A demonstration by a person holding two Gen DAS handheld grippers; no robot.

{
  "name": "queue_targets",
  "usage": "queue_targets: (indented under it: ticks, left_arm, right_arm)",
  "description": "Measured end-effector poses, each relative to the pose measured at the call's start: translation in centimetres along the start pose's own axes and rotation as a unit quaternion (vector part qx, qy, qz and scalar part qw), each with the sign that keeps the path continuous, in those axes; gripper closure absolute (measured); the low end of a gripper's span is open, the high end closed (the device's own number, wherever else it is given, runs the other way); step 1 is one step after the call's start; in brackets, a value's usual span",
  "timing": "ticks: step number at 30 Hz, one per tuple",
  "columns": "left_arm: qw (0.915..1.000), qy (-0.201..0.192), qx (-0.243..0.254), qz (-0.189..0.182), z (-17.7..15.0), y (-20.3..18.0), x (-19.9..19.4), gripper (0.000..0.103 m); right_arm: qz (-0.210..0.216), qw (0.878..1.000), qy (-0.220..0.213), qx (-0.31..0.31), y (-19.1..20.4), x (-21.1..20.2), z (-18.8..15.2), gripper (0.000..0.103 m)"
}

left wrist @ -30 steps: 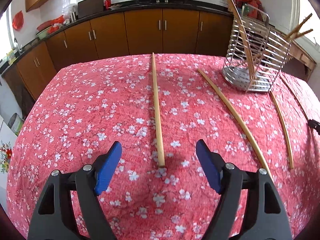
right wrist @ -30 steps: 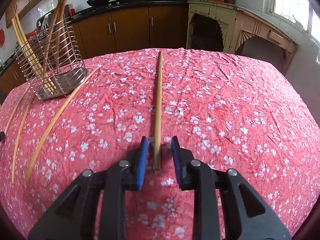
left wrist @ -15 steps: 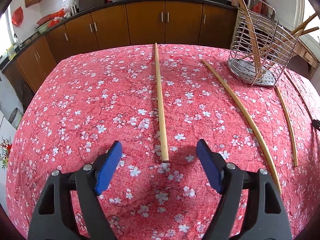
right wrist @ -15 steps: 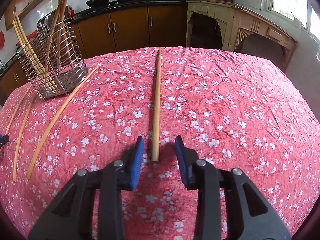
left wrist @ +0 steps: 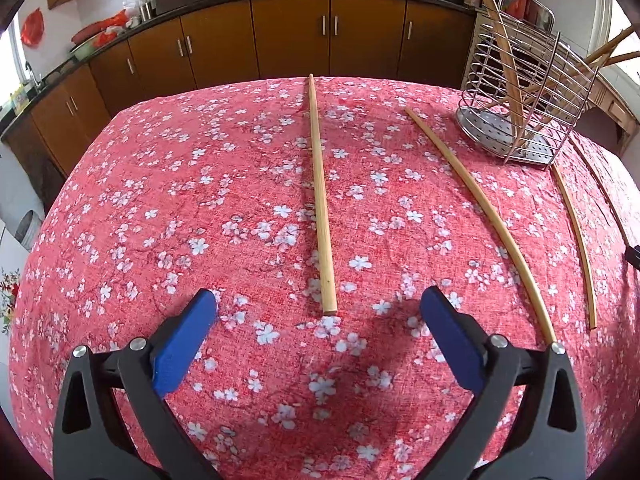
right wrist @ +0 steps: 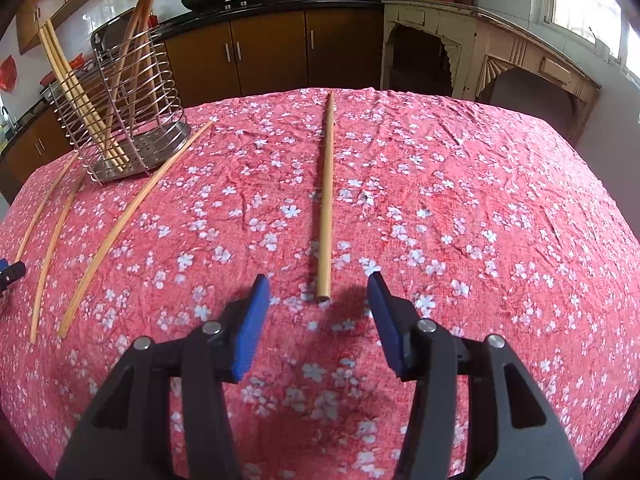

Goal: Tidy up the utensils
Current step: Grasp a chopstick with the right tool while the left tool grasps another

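Floral cloth (no legible writing anywhere)

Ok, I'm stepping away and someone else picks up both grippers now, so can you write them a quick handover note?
Left gripper: jaws opening, nothing gripped; a chopstick lies on the red floral cloth just ahead of it.
Right gripper: jaws opening, pads clear of the second chopstick, whose near end lies at their tips.
Wire holder: upright on the cloth.
Done: several chopsticks already stand in it.
Left: those two, plus the other loose chopsticks lying by the holder, probably go in next.
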State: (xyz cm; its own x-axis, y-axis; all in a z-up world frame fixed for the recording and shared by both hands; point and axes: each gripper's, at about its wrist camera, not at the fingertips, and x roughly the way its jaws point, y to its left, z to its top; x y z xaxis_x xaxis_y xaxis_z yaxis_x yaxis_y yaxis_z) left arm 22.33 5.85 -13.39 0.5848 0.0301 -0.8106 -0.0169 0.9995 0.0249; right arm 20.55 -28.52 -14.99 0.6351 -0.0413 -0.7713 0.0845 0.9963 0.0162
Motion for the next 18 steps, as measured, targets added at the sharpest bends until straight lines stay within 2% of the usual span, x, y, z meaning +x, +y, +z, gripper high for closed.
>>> queue_targets:
  ticks: [8, 12, 13, 15, 18]
  left_arm:
    - [1.0, 0.0, 0.0, 0.0, 0.0, 0.1, 0.1, 0.002]
    - [1.0, -0.003, -0.003, -0.004, 0.0, 0.0, 0.0, 0.003]
    - [1.0, -0.005, -0.003, -0.005, 0.0, 0.0, -0.1, 0.006]
    - [0.9999, -0.014, 0.001, -0.008, -0.1, -0.1, -0.6, 0.022]
    - [0.9997, -0.02, 0.011, -0.006, -0.3, -0.4, -1.2, 0.034]
  right_arm:
    - [0.003, 1.0, 0.001, -0.001, -0.1, -0.1, 0.0, 0.049]
    - [-0.004, 1.0, -0.001, 0.001, 0.0, -0.1, 0.1, 0.056]
    - [-0.005, 1.0, -0.002, 0.004, -0.1, -0.1, 0.1, 0.061]
    - [-0.004, 1.0, -0.003, 0.009, -0.4, -0.2, 0.1, 0.068]
    - [-0.004, 1.0, -0.004, 0.01, -0.6, -0.3, 0.2, 0.073]
